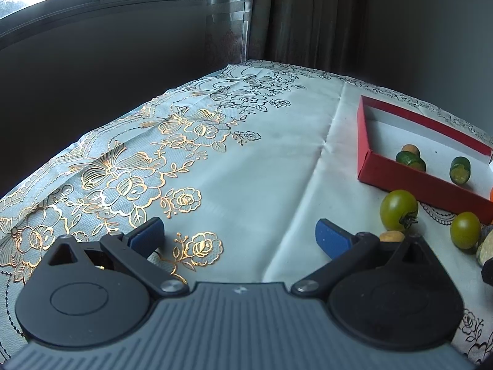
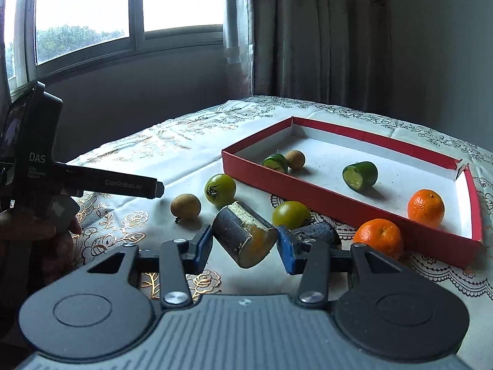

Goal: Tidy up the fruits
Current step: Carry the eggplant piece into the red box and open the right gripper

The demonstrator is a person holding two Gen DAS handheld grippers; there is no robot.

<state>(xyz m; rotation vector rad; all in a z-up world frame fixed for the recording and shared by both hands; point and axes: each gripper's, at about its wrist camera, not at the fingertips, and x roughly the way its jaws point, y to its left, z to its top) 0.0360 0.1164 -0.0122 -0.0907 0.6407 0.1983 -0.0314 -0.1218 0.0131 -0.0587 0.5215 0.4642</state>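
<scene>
Pinched between the blue pads of the right claw [image 2: 245, 245], a dark-skinned fruit chunk [image 2: 245, 234] with orange flesh tilts just above the worktop [image 2: 185, 151], the jaws closed narrowly on its sides. Just behind the right pad lies a second dark chunk [image 2: 319, 231], with a green tomato [image 2: 291, 214] beside it and another green tomato [image 2: 220, 189] farther left, next to a brown round fruit [image 2: 185, 206]. One orange [image 2: 378, 237] sits against the outside of the red tray [image 2: 339, 197]; another orange [image 2: 426, 208] lies inside with two green cut pieces [image 2: 360, 175] and what looks like a small brown fruit [image 2: 295, 158]. Well to the left, the left claw [image 1: 240, 237] hangs wide open over the flowered cloth, holding nothing.
</scene>
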